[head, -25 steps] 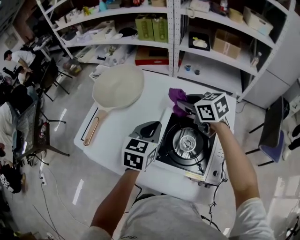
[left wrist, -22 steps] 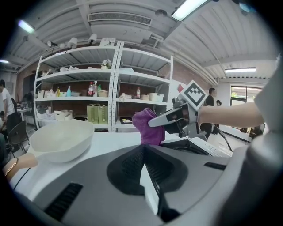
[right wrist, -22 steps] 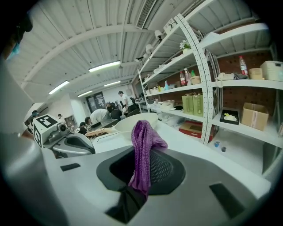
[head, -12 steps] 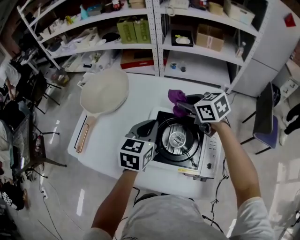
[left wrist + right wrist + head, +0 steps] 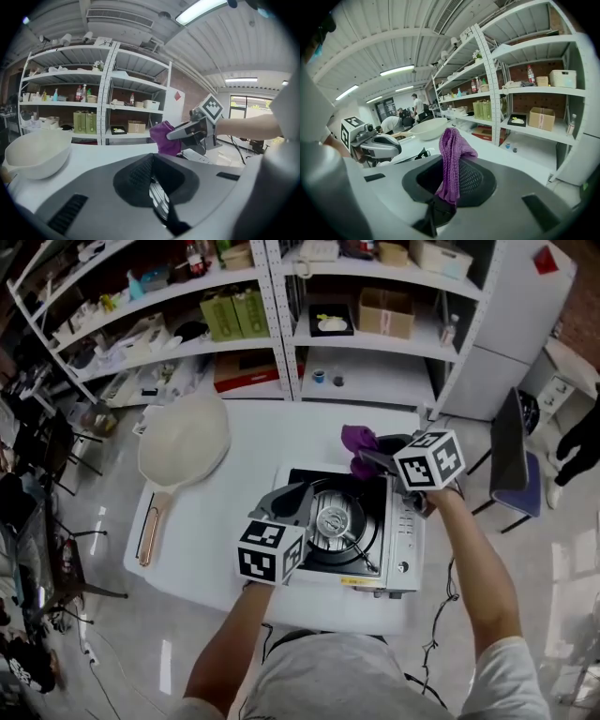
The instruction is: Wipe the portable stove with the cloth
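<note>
Head view: the portable stove [image 5: 401,526] sits at centre frame on a white table [image 5: 225,521], with its burner [image 5: 333,519] uncovered. At the stove's upper right corner the right gripper [image 5: 372,462] pinches a purple cloth [image 5: 356,439] (in the right gripper view it droops, bunched, from the clamped jaws). The left gripper [image 5: 286,500] hovers over the stove's left edge, its jaws seemingly pressed together on nothing. A pale pan [image 5: 183,439] with a wooden handle lies well apart, at the left.
</note>
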`<state>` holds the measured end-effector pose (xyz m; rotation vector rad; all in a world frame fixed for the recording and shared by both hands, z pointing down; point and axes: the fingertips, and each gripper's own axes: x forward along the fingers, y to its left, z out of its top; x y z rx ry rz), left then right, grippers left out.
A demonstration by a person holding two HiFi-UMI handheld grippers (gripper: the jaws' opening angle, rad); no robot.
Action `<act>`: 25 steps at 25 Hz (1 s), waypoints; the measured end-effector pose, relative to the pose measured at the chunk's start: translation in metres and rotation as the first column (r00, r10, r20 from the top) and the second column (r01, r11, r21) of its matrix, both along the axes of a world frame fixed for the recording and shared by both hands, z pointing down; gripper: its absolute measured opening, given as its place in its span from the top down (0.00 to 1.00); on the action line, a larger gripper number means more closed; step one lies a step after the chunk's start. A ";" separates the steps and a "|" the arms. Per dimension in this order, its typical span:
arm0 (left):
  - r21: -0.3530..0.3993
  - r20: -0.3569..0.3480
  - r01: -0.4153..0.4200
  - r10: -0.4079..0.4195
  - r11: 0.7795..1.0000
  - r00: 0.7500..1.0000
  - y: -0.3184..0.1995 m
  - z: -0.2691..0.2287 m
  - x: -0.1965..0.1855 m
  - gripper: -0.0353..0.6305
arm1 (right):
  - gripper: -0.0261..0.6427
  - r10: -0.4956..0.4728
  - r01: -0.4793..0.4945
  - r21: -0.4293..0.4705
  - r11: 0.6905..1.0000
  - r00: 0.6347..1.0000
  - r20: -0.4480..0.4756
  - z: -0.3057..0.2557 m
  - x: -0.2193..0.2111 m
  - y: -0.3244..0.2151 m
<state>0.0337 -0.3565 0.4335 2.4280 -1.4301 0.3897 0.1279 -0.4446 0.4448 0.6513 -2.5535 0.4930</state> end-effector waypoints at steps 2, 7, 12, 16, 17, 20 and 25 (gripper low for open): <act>-0.001 -0.002 -0.011 0.011 1.000 1.000 -0.001 0.002 0.004 0.94 | 0.87 0.026 -0.026 -0.001 1.000 1.000 0.000 0.001 0.012 0.000; -0.003 -0.009 -0.041 0.041 0.999 0.999 -0.001 0.003 0.014 0.94 | 0.87 0.093 -0.093 -0.004 0.996 0.996 -0.003 0.006 0.040 0.003; 0.000 -0.004 -0.060 0.060 0.998 0.998 0.005 0.001 0.017 0.94 | 0.87 0.152 -0.152 0.008 0.988 0.988 -0.003 0.006 0.051 0.009; 0.007 -0.003 -0.066 0.066 0.998 0.998 0.010 -0.003 0.013 0.94 | 0.87 0.216 -0.217 0.044 0.975 0.976 0.025 -0.005 0.053 0.014; 0.009 -0.002 -0.067 0.067 0.998 0.998 0.012 -0.004 0.012 0.94 | 0.87 0.233 -0.235 0.053 0.971 0.972 0.035 -0.009 0.054 0.015; 0.012 -0.001 -0.070 0.070 0.998 0.998 0.018 -0.008 0.008 0.94 | 0.87 0.275 -0.280 0.069 0.958 0.959 0.072 -0.023 0.058 0.023; 0.014 0.006 -0.074 0.074 0.997 0.997 0.031 -0.013 -0.001 0.94 | 0.87 0.341 -0.353 0.091 0.931 0.932 0.126 -0.041 0.062 0.045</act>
